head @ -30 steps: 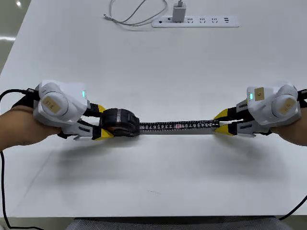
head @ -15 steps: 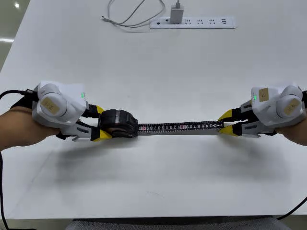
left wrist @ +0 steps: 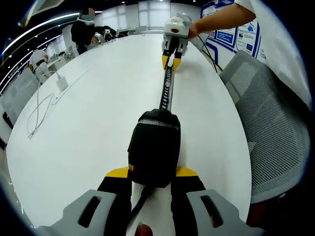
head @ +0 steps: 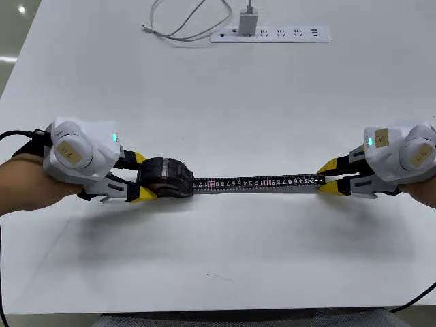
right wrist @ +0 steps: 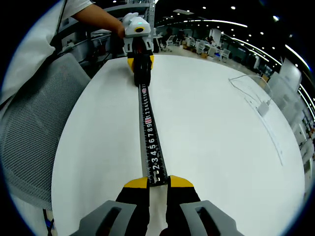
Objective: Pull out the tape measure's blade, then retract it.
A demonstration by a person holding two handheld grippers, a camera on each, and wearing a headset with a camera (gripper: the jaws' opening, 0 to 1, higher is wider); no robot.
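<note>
A black tape measure case rests on the white table, and my left gripper is shut on it; the case sits between that gripper's yellow-tipped jaws. The dark blade with white numbers stretches rightward, flat just above the table. My right gripper is shut on the blade's end; the blade runs from its jaws away to the left gripper. In the left gripper view the right gripper holds the far blade end.
A white power strip with a plugged charger and a looping white cable lies at the table's far edge. A grey mesh chair stands beside the table. A black cable hangs off the near right edge.
The two grippers have drawn further apart: the right one moved right with the blade end, the left one slightly left with the case, so more blade is out.
</note>
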